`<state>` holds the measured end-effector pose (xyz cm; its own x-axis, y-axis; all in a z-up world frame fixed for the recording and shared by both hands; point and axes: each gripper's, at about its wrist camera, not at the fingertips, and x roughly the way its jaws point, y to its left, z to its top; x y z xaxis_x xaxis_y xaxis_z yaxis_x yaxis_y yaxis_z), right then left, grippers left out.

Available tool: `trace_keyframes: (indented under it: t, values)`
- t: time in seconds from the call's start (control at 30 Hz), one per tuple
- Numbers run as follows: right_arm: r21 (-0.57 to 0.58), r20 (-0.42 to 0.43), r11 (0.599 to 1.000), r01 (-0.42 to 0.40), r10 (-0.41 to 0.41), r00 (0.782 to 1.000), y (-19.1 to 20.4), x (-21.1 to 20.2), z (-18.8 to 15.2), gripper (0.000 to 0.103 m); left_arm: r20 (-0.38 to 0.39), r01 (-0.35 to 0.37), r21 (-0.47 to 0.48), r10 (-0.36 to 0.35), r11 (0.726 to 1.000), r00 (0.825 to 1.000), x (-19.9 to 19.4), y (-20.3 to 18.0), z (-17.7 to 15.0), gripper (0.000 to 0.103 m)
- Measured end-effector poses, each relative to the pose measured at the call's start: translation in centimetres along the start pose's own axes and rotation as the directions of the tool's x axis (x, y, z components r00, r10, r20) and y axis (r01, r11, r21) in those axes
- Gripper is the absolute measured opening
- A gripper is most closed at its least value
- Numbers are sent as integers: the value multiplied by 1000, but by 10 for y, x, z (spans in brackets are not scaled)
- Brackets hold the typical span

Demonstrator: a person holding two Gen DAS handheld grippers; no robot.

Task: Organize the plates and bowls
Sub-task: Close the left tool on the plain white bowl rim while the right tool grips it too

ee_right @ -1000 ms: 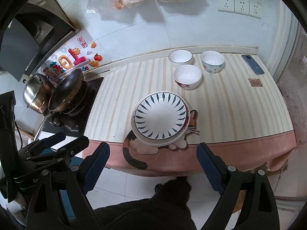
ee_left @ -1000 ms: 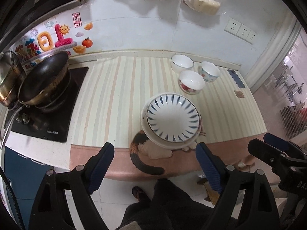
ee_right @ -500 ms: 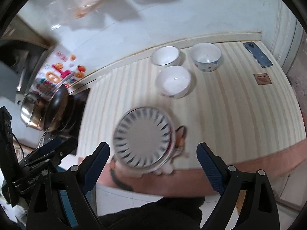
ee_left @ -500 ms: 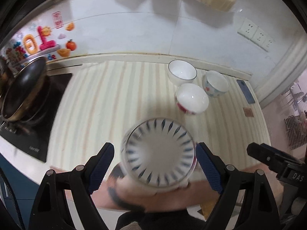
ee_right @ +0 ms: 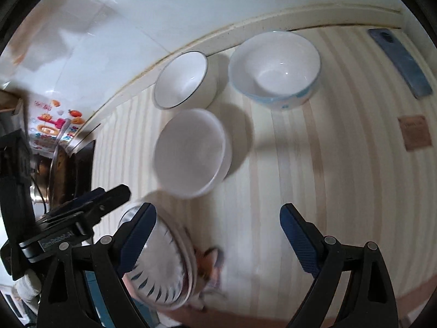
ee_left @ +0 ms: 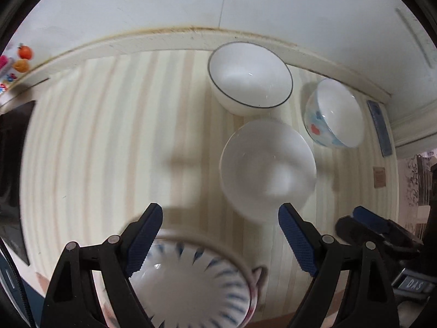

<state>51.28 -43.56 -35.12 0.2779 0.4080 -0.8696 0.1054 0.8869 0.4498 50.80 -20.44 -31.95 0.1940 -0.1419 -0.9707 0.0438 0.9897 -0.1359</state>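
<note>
A stack of white plates with blue dashes (ee_left: pixel 191 281) lies on the striped counter, low between the fingers of my open left gripper (ee_left: pixel 221 240). Beyond it stand three bowls: a plain white bowl (ee_left: pixel 267 164) nearest, a dark-rimmed white bowl (ee_left: pixel 250 78) by the wall, and a bowl patterned in red and blue (ee_left: pixel 334 113) to the right. My right gripper (ee_right: pixel 218 236) is open and empty over bare counter, with the plate stack (ee_right: pixel 161 268) under its left finger and the plain white bowl (ee_right: pixel 191 151) just ahead. Nothing is held.
A dark phone (ee_right: pixel 401 63) and a brown coaster (ee_right: pixel 415 132) lie on the counter at the right. The black stove (ee_left: pixel 13 164) with a pan is at the left. A tiled wall with stickers (ee_right: pixel 52 125) backs the counter. Each gripper shows at the edge of the other's view.
Both grippers have come forward and down over the counter. The plates have slid to the bottom of each view and the bowls now loom large. Both pairs of jaws stay wide.
</note>
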Motion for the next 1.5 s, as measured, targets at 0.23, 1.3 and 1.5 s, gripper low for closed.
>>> trace_keyframes:
  t: [0.23, 1.3, 1.5]
  values:
    - [35, -36, 999, -30, 31, 999, -17, 49, 32, 86, -57, 22, 18, -21, 1000, 998, 43, -10, 27, 48]
    - [-47, -3, 999, 3, -3, 1000, -50, -28, -70, 29, -9, 99, 187, -99, 977, 995, -6, -96, -80, 25]
    - [-5, -32, 1000, 15, -15, 999, -77, -24, -102, 29, -10, 71, 246, -71, 967, 997, 13, -116, -100, 25]
